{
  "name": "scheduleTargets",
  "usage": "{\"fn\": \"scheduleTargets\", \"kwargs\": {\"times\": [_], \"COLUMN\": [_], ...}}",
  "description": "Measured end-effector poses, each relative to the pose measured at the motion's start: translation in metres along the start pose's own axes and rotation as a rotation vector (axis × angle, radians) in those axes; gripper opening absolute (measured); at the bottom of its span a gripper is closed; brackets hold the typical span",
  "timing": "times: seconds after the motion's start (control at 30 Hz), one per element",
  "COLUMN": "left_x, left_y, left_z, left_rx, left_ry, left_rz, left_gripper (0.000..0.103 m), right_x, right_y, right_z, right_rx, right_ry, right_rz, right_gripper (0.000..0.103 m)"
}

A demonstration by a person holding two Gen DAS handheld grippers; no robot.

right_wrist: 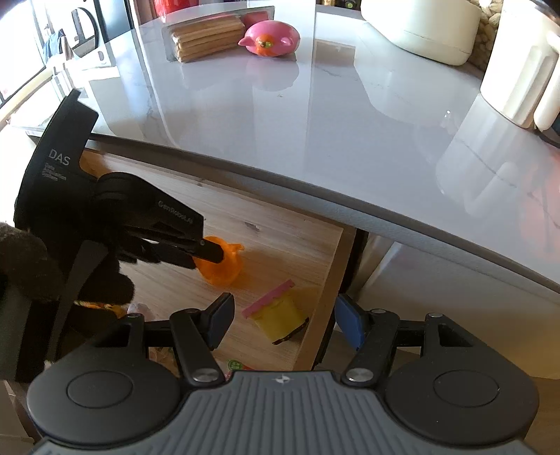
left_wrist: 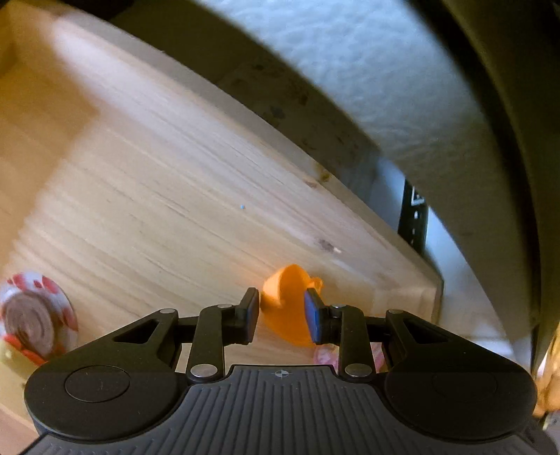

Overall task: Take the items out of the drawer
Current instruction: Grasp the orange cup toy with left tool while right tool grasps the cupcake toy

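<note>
The wooden drawer (right_wrist: 280, 245) stands pulled out under the grey countertop (right_wrist: 315, 122). An orange plastic funnel-like piece (left_wrist: 285, 308) sits between the fingers of my left gripper (left_wrist: 281, 316), which is shut on it just above the drawer floor (left_wrist: 157, 210). The right wrist view shows the same left gripper (right_wrist: 210, 253) gripping the orange piece (right_wrist: 225, 269). A yellow tub with a pink lid (right_wrist: 278, 313) lies tilted near the drawer's right wall. My right gripper (right_wrist: 285, 323) hangs open above it, holding nothing.
A red-and-white round item (left_wrist: 35, 315) lies at the drawer's left, and a pink wrapper (left_wrist: 323, 355) shows under my left gripper. On the countertop are a pink pig toy (right_wrist: 271, 36), a biscuit pack (right_wrist: 206, 35) and white appliances (right_wrist: 423, 28). A dark-gloved hand (right_wrist: 31, 259) holds the left gripper.
</note>
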State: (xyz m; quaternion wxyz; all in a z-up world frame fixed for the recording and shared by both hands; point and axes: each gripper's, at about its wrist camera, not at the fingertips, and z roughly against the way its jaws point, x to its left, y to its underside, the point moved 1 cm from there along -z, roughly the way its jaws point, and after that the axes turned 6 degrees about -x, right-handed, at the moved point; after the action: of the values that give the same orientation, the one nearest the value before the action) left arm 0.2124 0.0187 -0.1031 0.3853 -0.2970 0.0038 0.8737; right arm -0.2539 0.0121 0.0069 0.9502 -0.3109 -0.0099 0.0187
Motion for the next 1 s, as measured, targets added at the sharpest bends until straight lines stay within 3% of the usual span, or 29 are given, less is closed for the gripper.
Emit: {"fn": "scheduleTargets", "kwargs": {"times": [0.13, 0.27, 0.4, 0.5, 0.63, 0.73, 0.8, 0.9, 1.0], "left_x": [-0.002, -0.006, -0.017, -0.024, -0.033, -0.029, -0.014, 0.006, 0.019], "left_y": [0.003, 0.004, 0.004, 0.003, 0.001, 0.007, -0.019, -0.018, -0.025], "left_z": [0.001, 0.001, 0.003, 0.019, 0.059, 0.087, 0.1, 0.108, 0.113], "left_rx": [-0.034, 0.044, 0.111, 0.119, 0.11, 0.074, 0.04, 0.013, 0.01], "left_ry": [-0.02, 0.047, 0.065, 0.092, 0.119, 0.086, 0.053, 0.03, 0.032], "left_rz": [0.005, 0.0, -0.093, -0.169, -0.344, -0.51, -0.598, -0.643, -0.655], "left_gripper": [0.016, 0.013, 0.009, 0.009, 0.009, 0.009, 0.009, 0.009, 0.009], "right_x": [-0.001, -0.003, -0.009, -0.011, 0.004, 0.024, 0.04, 0.058, 0.065], "right_y": [0.001, 0.002, 0.002, 0.004, 0.006, 0.005, 0.006, 0.004, 0.0], "right_z": [-0.001, -0.002, -0.004, -0.004, -0.007, -0.014, -0.022, -0.044, -0.07], "right_rx": [-0.002, -0.002, -0.001, -0.003, 0.036, 0.07, 0.083, 0.118, 0.186], "right_ry": [0.004, 0.01, 0.032, 0.029, -0.011, -0.045, -0.041, 0.0, 0.071], "right_rz": [-0.005, -0.01, -0.021, -0.013, 0.064, 0.173, 0.289, 0.428, 0.482], "right_gripper": [0.065, 0.065, 0.065, 0.065, 0.065, 0.065, 0.065, 0.064, 0.062]}}
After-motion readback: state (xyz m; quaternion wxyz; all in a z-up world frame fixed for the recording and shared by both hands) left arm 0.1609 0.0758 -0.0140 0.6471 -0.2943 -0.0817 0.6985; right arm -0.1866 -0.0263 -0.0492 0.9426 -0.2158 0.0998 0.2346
